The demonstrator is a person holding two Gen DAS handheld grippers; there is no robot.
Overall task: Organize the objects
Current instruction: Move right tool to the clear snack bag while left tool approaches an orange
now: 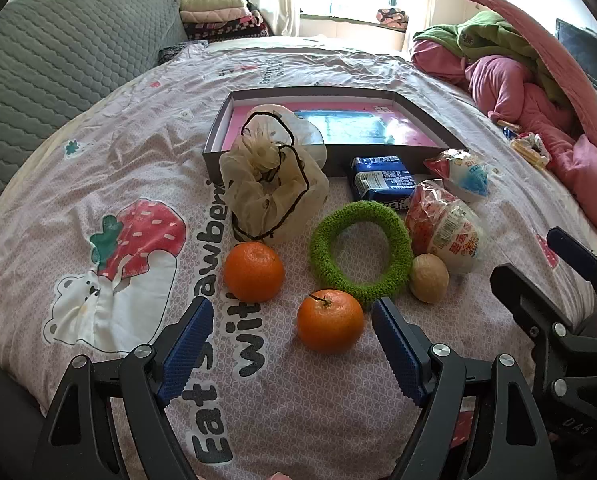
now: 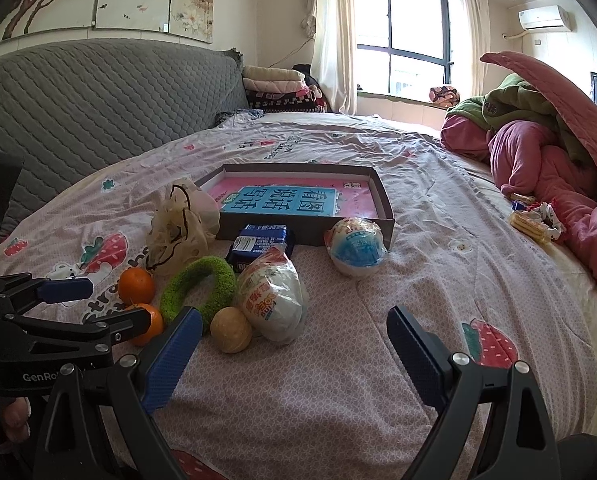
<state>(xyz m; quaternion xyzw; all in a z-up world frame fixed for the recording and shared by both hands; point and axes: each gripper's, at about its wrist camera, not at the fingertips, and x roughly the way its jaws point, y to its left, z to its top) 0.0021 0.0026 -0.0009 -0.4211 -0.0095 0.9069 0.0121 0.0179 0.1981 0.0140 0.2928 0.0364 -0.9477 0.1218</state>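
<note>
On the bedspread lie two oranges, a green fuzzy ring, a beige ball, two wrapped snack bowls, a blue packet and a sheer beige pouch with black cord. Behind them stands a shallow grey box holding a pink and blue book. My left gripper is open, its blue pads either side of the nearer orange without touching it. My right gripper is open over bare sheet, just right of the ball and the nearer bowl.
A grey quilted headboard runs along the left. Pink and green bedding is heaped at the far right, with small snack packets beside it. Folded blankets sit by the window. Each gripper shows at the edge of the other's view.
</note>
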